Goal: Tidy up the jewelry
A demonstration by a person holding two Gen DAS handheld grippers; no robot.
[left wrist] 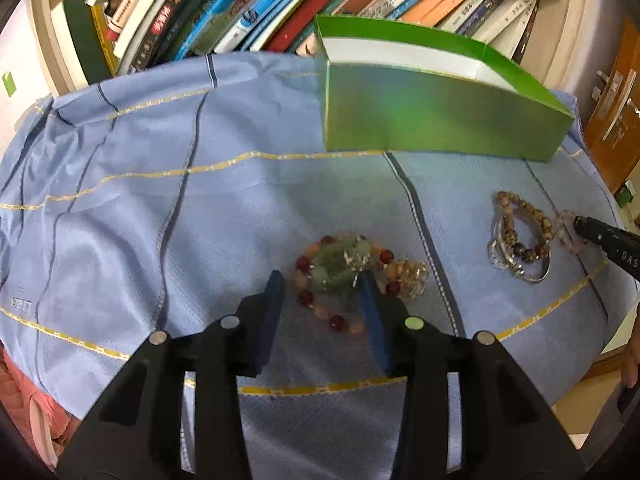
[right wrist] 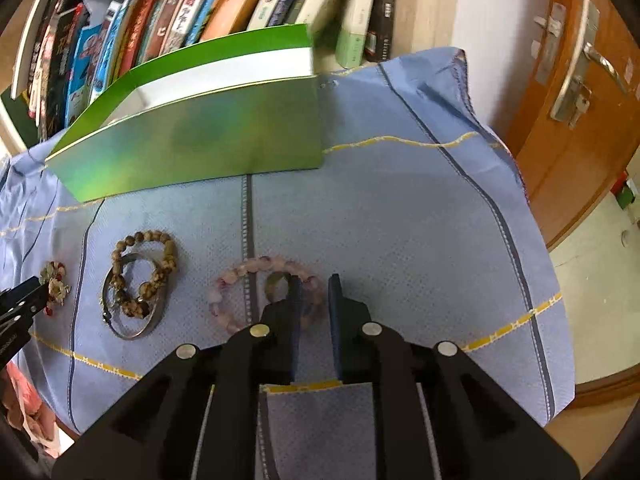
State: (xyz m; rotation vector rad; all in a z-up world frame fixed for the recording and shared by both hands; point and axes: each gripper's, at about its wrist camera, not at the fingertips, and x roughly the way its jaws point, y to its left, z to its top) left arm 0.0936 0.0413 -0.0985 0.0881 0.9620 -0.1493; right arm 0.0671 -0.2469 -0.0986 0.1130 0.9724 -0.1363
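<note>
A bracelet of red, peach and green beads with a clear crystal cluster lies on the blue cloth. My left gripper stands open over it, one finger on each side of its near part, and the right finger is at the crystals. A pink bead bracelet lies by a small green ring. My right gripper is open by a narrow gap, with that bracelet's right edge between the fingers. A brown bead bracelet rests on a silver bangle. An open green box stands behind.
A bookshelf packed with books rises right behind the cloth and box. A brown door with a metal handle is at the right. The cloth's edge drops off to the right, and pink fabric shows at the lower left.
</note>
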